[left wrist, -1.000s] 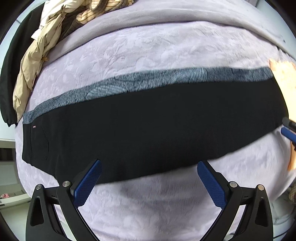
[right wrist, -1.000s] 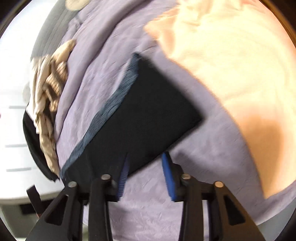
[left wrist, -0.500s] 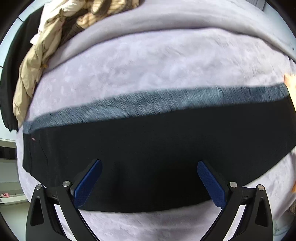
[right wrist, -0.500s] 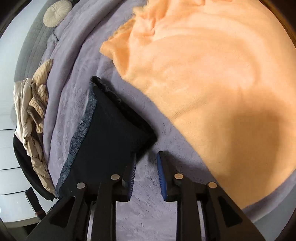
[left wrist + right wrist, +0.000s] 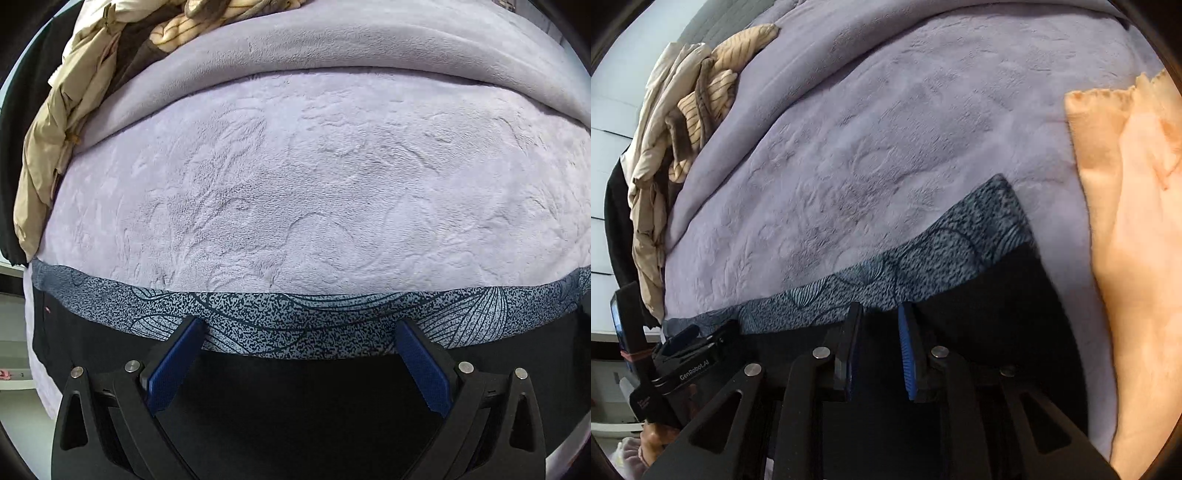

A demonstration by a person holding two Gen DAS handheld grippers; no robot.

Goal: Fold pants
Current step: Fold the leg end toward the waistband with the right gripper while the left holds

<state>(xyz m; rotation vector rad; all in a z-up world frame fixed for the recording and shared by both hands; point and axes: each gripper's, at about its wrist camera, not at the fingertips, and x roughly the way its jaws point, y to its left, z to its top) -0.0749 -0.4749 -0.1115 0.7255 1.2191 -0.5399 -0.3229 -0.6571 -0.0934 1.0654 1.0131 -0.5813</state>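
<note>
Pants [image 5: 295,406]: matt black cloth, speckled grey printed band. Bedspread [image 5: 314,184] under them: plush lilac fleece, embossed. Blanket [image 5: 1137,258] right of pants: soft orange fleece, probably. Gripper pads [image 5: 424,369]: blue ribbed rubber-like, frames matt black plastic.

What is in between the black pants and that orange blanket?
Only a bare strip of the purple bedspread. The right wrist view shows it running between the pants and the orange blanket.
</note>
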